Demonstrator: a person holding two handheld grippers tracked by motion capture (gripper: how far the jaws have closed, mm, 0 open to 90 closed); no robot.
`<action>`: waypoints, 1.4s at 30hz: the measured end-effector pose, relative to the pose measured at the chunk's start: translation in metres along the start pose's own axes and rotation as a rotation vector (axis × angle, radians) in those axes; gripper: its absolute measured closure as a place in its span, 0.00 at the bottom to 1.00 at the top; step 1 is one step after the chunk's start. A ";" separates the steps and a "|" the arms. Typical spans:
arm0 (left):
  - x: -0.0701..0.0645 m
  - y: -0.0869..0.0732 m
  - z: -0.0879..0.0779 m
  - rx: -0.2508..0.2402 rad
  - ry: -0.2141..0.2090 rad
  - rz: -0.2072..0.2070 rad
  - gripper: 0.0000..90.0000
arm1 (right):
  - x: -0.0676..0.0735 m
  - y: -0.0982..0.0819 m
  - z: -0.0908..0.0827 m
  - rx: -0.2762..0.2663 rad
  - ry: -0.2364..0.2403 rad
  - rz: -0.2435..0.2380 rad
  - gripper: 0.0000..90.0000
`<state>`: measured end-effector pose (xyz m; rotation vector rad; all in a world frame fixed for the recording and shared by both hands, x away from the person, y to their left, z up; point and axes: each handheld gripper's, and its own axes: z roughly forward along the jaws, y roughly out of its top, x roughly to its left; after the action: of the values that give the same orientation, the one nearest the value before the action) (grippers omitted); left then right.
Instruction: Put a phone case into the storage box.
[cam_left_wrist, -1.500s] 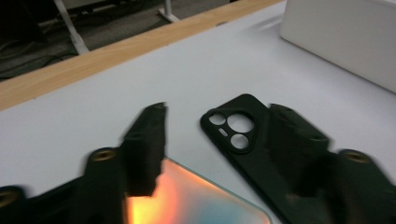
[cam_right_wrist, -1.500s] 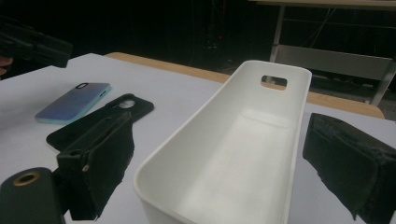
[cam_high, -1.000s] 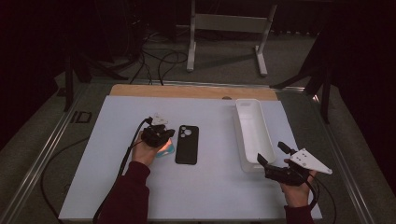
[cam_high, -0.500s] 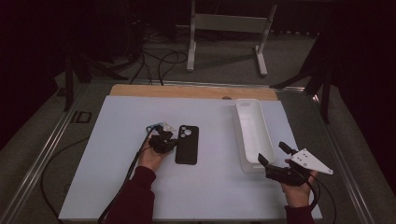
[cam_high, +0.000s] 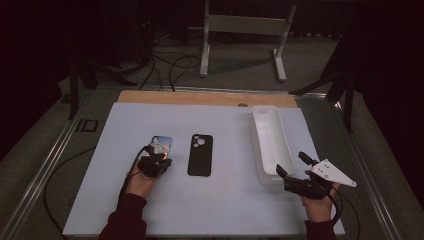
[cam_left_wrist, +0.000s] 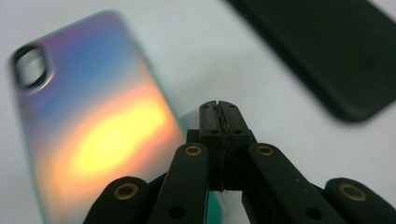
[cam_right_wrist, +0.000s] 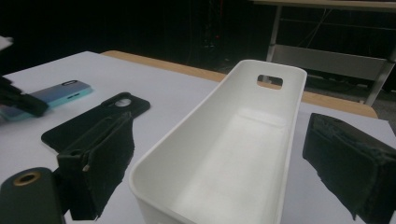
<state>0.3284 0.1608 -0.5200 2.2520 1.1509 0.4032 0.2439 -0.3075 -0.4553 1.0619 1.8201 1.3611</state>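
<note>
Left gripper (cam_left_wrist: 219, 109), jaws closed and empty, should push the iridescent phone case (cam_left_wrist: 93, 140) squarely; right gripper (cam_right_wrist: 219, 172) waits open

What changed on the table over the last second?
The left gripper, jaws shut and holding nothing, slid left from beside the black phone case, uncovering the iridescent phone case. The right gripper, open at the white bin, held its place.
</note>
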 end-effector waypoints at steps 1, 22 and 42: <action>0.002 -0.004 -0.004 0.005 0.012 0.001 1.00 | 0.000 0.000 0.000 0.000 0.000 0.001 0.09; 0.016 -0.015 -0.060 -0.373 -0.029 -0.058 0.73 | 0.000 0.003 0.002 -0.005 0.012 -0.010 0.09; 0.042 -0.063 -0.127 -0.606 0.078 -0.136 0.00 | 0.005 0.019 0.020 -0.028 0.158 -0.049 0.09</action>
<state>0.2497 0.2691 -0.4577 1.6364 1.0375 0.6840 0.2624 -0.2909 -0.4426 0.9117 1.9210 1.4728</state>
